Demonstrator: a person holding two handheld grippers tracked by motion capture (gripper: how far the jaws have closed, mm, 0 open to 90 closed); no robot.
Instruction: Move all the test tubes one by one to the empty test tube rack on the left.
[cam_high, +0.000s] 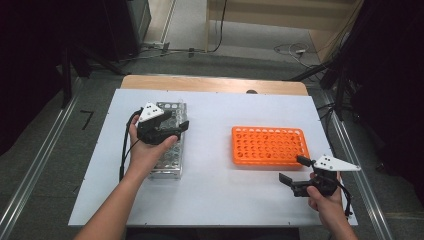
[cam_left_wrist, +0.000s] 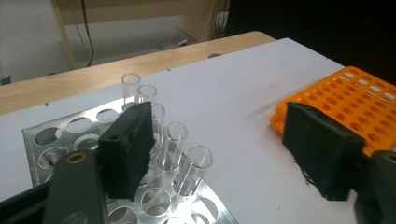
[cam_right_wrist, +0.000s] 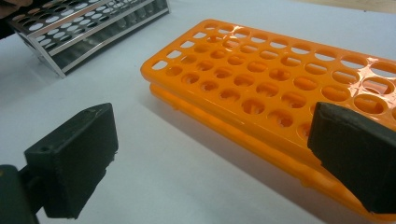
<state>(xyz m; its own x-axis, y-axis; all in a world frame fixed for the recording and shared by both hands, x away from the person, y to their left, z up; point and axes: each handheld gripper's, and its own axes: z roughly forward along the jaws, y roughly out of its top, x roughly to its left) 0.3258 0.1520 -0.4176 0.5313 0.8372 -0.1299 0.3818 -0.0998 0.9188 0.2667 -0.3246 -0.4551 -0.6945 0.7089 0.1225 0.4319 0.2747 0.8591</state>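
Left gripper (cam_left_wrist: 219, 154) open above metal rack (cam_left_wrist: 56, 140); glass tubes (cam_left_wrist: 175, 140) between jaws.

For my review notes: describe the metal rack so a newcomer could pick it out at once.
On the white table, look at the left half, under the left gripper. There lies the metal rack, a silvery frame of round holes with a few clear glass tubes standing in it. The other rack, the orange rack, is plastic and holds none.

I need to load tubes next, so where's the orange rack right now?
In the high view the orange tube rack lies flat on the white table's right half, just beyond the right gripper, across from the metal rack.
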